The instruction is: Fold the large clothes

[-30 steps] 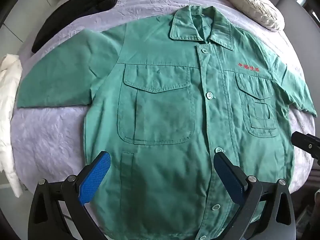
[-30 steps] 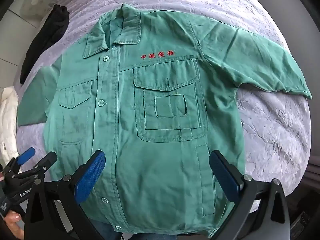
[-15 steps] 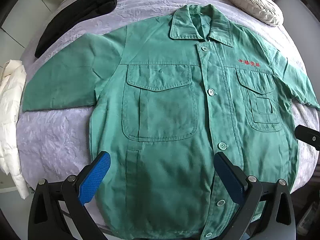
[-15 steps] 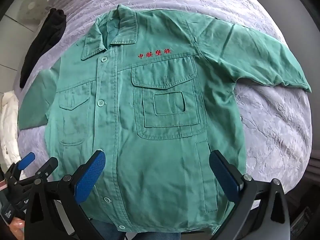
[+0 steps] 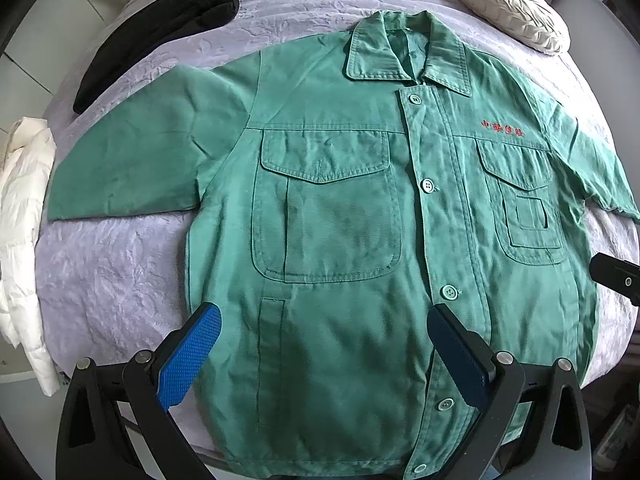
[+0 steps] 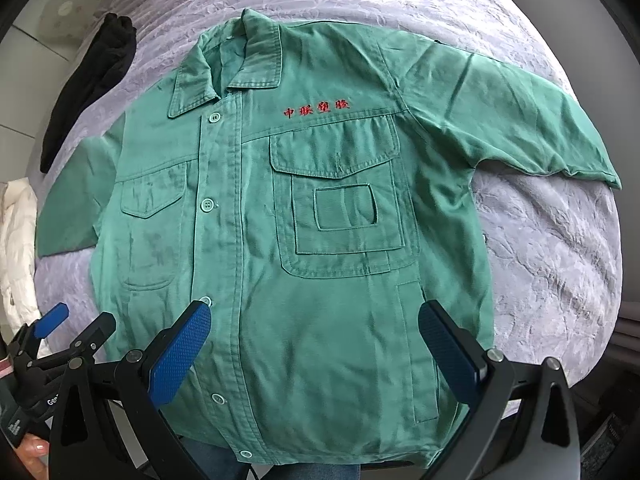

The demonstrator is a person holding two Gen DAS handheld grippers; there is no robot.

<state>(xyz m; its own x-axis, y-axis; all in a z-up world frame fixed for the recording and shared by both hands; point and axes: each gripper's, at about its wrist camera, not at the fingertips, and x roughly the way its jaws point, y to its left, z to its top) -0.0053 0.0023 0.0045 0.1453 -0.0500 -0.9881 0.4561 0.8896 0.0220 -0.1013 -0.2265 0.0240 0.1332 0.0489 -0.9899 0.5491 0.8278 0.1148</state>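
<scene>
Lilac textured bedspread (image 5: 120, 272) underneath, green buttoned work jacket (image 5: 340, 240) spread flat on top, front up, collar far, sleeves out to both sides. Left gripper (image 5: 320, 356) above the hem, jaws wide, holding nothing. Right gripper (image 6: 316, 352) likewise, jaws wide over the lower front. Black garment (image 5: 160, 24) and cream pillow (image 5: 508, 8) beyond.

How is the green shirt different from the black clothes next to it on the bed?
The green shirt is spread flat with its front up, while the black garment lies bunched in a long heap. The green shirt shows its collar, buttons and pockets; the black garment shows no details. The green shirt fills the middle of the bed; the black garment sits at its edge. Both rest on the purple cover, and neither gripper touches them.
</scene>
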